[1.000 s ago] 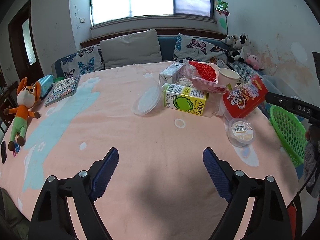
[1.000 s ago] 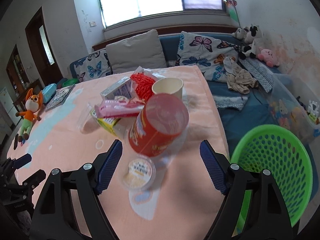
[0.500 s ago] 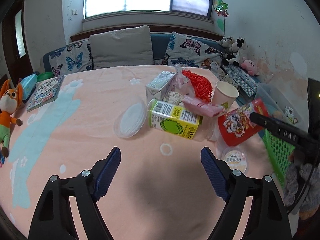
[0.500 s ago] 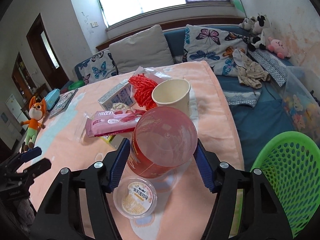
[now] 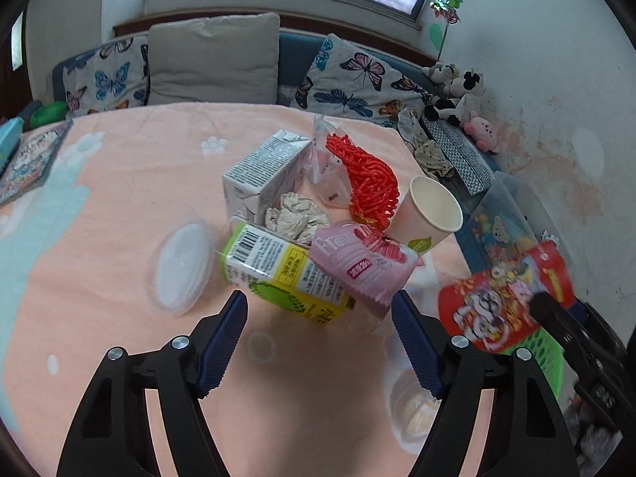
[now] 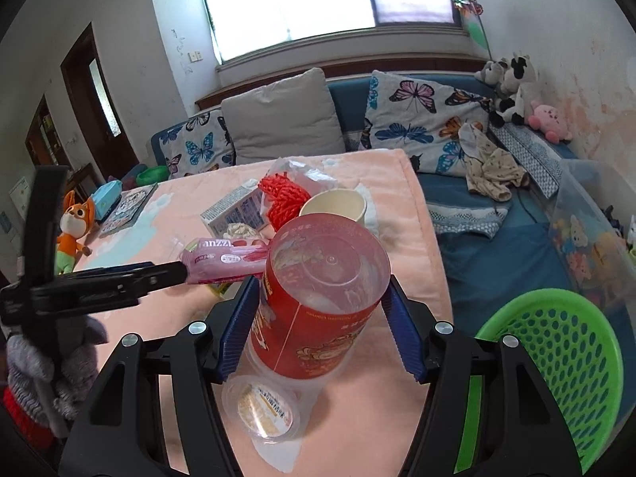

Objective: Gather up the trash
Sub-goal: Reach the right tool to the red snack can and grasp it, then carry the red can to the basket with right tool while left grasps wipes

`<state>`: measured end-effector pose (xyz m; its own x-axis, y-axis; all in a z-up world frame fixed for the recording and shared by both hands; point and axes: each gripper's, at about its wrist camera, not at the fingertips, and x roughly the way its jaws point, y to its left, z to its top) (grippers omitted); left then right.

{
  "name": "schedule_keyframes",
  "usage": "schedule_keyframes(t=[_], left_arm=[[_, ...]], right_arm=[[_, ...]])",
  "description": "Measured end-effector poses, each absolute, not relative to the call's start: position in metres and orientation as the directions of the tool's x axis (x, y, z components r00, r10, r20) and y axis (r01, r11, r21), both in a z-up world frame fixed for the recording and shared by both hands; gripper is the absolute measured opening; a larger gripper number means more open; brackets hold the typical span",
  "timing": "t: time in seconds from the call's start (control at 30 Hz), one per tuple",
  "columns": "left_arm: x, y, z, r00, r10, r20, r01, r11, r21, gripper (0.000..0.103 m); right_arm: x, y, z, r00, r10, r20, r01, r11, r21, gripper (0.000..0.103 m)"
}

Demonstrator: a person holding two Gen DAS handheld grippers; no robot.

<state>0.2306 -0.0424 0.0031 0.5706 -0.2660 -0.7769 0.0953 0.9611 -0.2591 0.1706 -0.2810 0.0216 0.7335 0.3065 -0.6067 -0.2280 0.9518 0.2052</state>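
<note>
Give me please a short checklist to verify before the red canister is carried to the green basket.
1. Right gripper pads on both sides of the red canister: ok.
2. Canister off the blanket: cannot tell.
3. Green basket open, close on the right: ok.
4. Small lidded cup lies right below the canister, may be bumped: not ok.
5. Left gripper apart from the canister, closing on the green carton: ok.
</note>
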Motion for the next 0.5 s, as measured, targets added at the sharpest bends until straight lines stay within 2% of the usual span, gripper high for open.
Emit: schedule_keyframes(t=[0.17,0.37,0.43,0.5], left_arm=[[0.251,-0.045,-0.011,0.526,-0.324,-0.787,0.072,0.939,-0.338,0.063],[0.261,-0.049,-0.019,0.507,-0.362,-0.782,0.077,0.923,-0.378,0.045],[0.261,-0.051,-0.019,0.508,-0.375,-0.776,0.084,0.918,-0.388,0.034],[0.26,-0.052,-0.019,0.512,-0.378,-0.771,0.088,0.916,-0.391,0.029]], right_arm=[[0.165,-0.29,0.031,0.747,0.298,-0.594,-0.226,0.955,0.194,0.063],[0.155,-0.308,0.035,0.762,0.271,-0.588,-0.197,0.962,0.188,0.063],[0.15,-0.317,0.037,0.77,0.258,-0.584,-0.18,0.965,0.19,0.063],[0.145,-0.324,0.038,0.777,0.242,-0.581,-0.162,0.969,0.187,0.063]])
